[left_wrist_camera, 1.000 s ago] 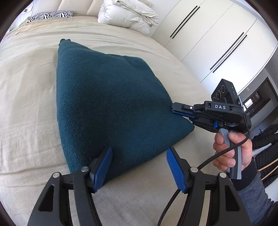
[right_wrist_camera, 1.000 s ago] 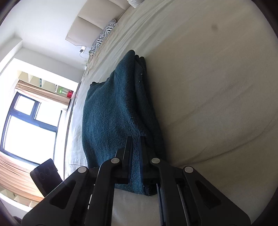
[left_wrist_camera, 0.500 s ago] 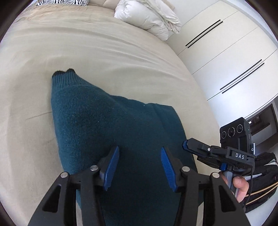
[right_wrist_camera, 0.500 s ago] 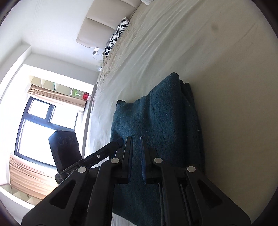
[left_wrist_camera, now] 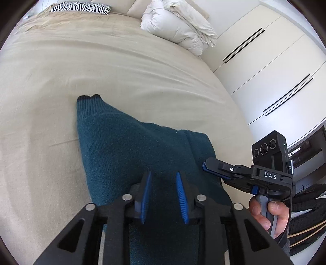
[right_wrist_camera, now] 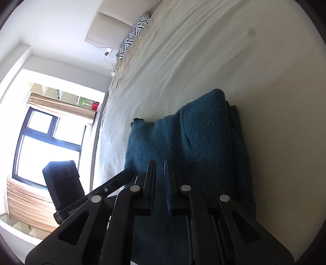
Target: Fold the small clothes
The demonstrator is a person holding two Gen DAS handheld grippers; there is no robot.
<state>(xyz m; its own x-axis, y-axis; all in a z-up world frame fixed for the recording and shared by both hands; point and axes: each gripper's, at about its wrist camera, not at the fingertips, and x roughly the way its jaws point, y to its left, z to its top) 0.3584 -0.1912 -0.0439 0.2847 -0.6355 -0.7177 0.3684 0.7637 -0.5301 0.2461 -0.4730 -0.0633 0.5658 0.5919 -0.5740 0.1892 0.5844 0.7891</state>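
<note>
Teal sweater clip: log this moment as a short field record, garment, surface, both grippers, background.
garment: teal knit sweater, partly folded, ribbed cuff pointing toward the headboard
surface: beige bed sheet
left gripper: above the sweater's near part, jaws just been closing, gap visible between the blue pads, no fabric seen pinched
right gripper: shut, at the sweater's edge; held fabric not confirmed
background: white duvet, zebra pillow, wardrobe doors

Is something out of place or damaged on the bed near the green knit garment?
Nothing looks damaged or spilled. The teal knit garment lies folded on the beige bed, though one ribbed cuff sticks out past the fold at the far corner. The white duvet is bundled at the headboard.
</note>
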